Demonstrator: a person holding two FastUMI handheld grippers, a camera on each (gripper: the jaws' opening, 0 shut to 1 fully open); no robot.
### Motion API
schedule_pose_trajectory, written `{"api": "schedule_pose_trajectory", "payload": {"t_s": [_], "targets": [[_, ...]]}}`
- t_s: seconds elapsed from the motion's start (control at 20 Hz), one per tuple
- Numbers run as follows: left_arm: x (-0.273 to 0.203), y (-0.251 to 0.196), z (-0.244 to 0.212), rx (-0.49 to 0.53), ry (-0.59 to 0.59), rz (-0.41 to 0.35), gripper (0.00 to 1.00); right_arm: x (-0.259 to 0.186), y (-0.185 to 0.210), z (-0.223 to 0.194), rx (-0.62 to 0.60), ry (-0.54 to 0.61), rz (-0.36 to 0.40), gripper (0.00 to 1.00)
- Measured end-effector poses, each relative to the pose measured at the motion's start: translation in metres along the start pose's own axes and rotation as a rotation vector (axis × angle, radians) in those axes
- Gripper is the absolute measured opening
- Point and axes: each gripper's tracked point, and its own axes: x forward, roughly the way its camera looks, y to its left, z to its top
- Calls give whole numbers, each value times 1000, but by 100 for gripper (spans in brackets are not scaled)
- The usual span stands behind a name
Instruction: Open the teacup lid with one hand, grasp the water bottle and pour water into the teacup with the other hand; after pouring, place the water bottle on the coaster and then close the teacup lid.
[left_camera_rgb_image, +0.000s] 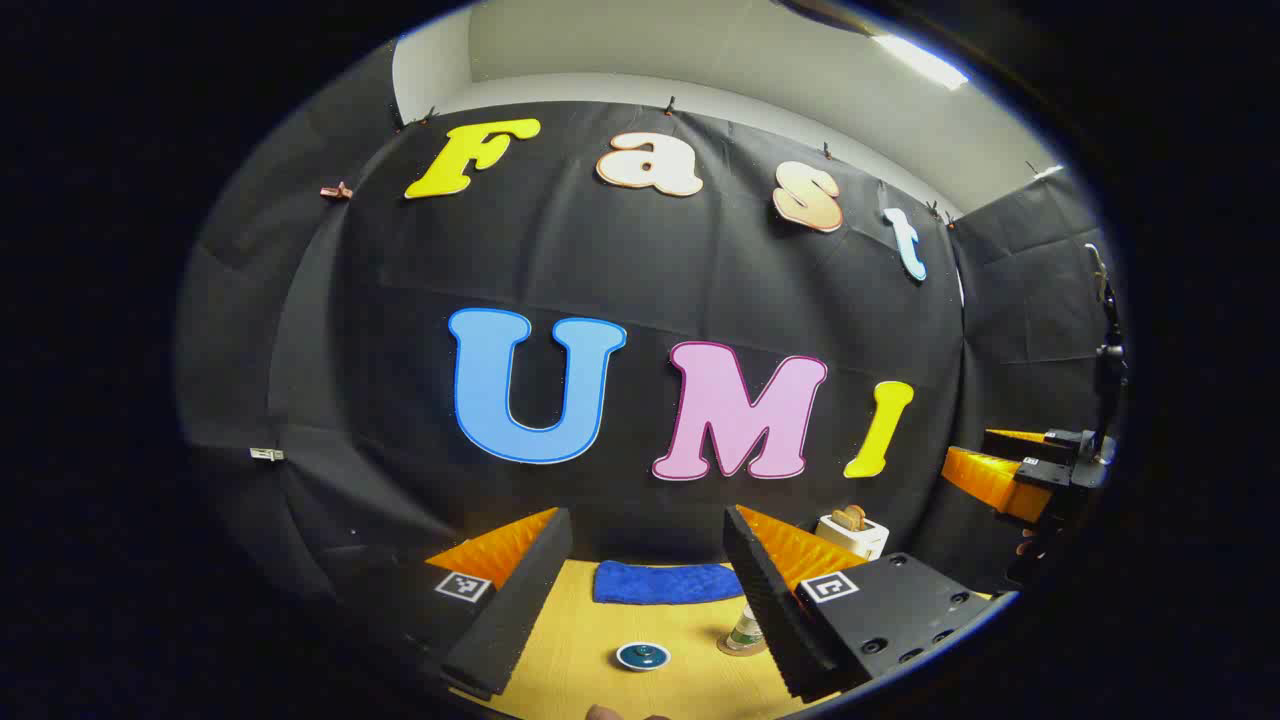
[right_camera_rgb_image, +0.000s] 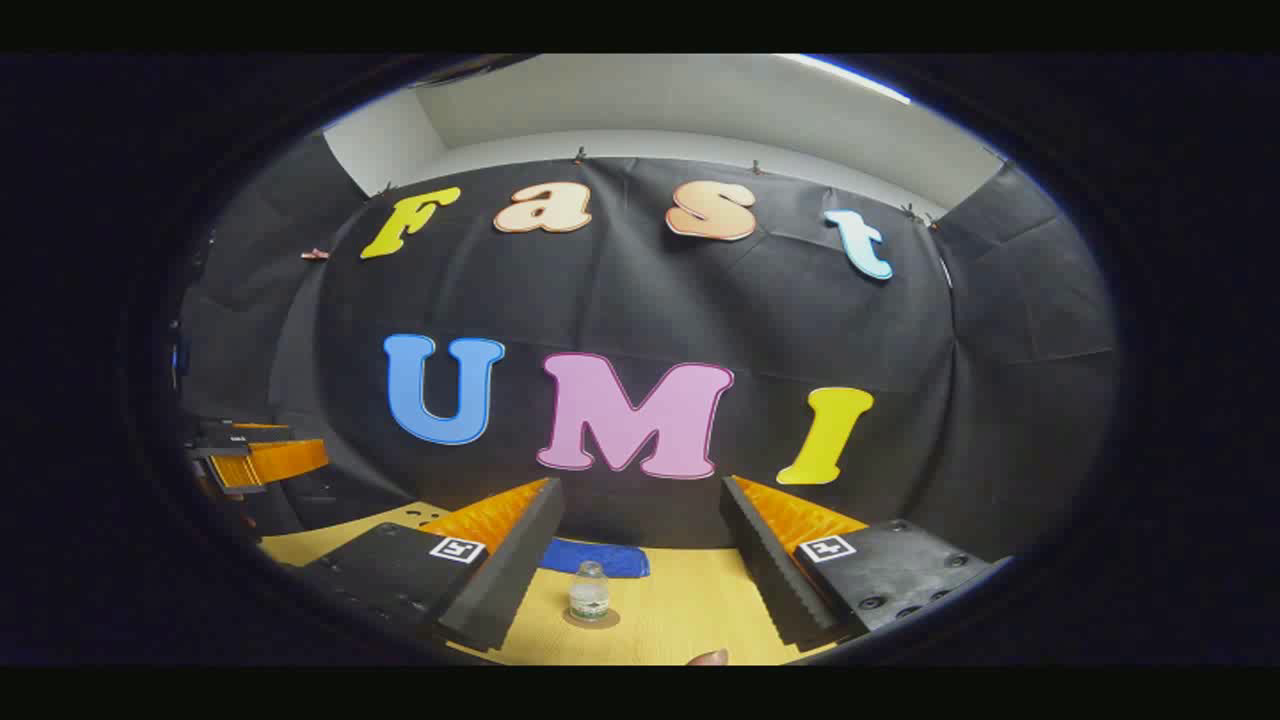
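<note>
In the left gripper view, my left gripper (left_camera_rgb_image: 645, 515) is open and holds nothing, raised above the wooden table (left_camera_rgb_image: 580, 640). Below, between its fingers, sits the teacup (left_camera_rgb_image: 642, 656) with its round teal lid on. The small clear water bottle (left_camera_rgb_image: 744, 628) stands on a round coaster (left_camera_rgb_image: 728, 648), partly hidden behind the right finger. In the right gripper view, my right gripper (right_camera_rgb_image: 640, 485) is open and empty too. The water bottle (right_camera_rgb_image: 589, 592) stands upright on its coaster (right_camera_rgb_image: 590, 619), just right of the left finger.
A blue cloth (left_camera_rgb_image: 665, 582) lies at the back of the table by the black wall, as the right gripper view also shows, blue cloth (right_camera_rgb_image: 600, 558). A white toaster (left_camera_rgb_image: 852, 532) stands at the back right. The right gripper (left_camera_rgb_image: 1010, 470) hangs off to the right.
</note>
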Motion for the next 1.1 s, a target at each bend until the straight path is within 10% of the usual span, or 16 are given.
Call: {"api": "schedule_pose_trajectory", "payload": {"t_s": [1.1], "targets": [[33, -6, -55, 47, 91, -34, 97, 27, 28, -41, 16, 55, 47, 98]]}}
